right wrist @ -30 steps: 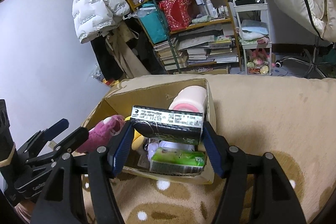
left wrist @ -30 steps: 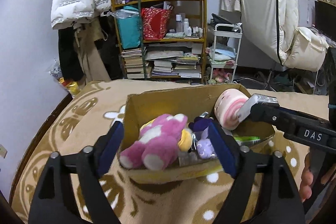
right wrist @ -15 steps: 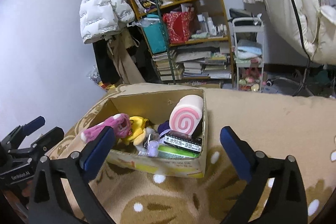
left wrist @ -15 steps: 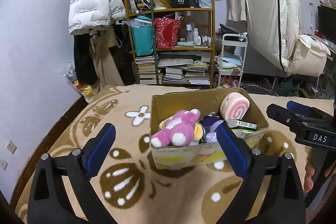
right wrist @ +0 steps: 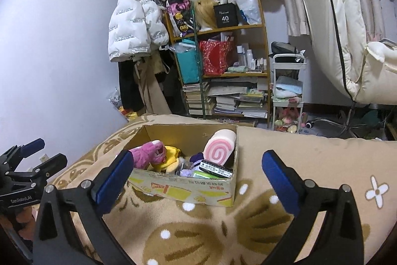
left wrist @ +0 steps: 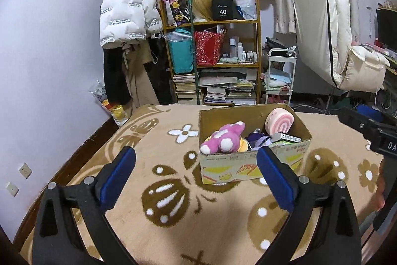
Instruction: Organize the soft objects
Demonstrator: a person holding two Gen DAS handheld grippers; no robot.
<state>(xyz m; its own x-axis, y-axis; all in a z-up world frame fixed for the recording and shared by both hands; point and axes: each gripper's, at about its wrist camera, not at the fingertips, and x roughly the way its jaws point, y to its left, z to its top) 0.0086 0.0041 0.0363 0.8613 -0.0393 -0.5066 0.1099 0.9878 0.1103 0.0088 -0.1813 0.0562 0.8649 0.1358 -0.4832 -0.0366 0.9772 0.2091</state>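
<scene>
An open cardboard box (left wrist: 230, 165) (right wrist: 188, 188) stands on the tan patterned blanket. It holds a pink plush (left wrist: 223, 138) (right wrist: 148, 153), a yellow plush (right wrist: 167, 160), a pink swirl roll cushion (left wrist: 279, 121) (right wrist: 219, 149), a purple toy (left wrist: 256, 138) and a black labelled pack (left wrist: 289, 138) (right wrist: 215, 169). My left gripper (left wrist: 196, 175) is open and empty, back from the box. My right gripper (right wrist: 198, 178) is open and empty, back from the box; it also shows at the right edge of the left wrist view (left wrist: 372, 131).
The blanket (left wrist: 173, 190) covers a bed with a dark wooden edge at the left. Behind it stand a cluttered bookshelf (left wrist: 215, 54), a white trolley (left wrist: 280, 76), a hanging white jacket (left wrist: 126, 11) and a white folded mattress (left wrist: 327, 24).
My right gripper let go of the black pack into the box and opened. Both grippers pulled back and up from the box, which now looks smaller.
</scene>
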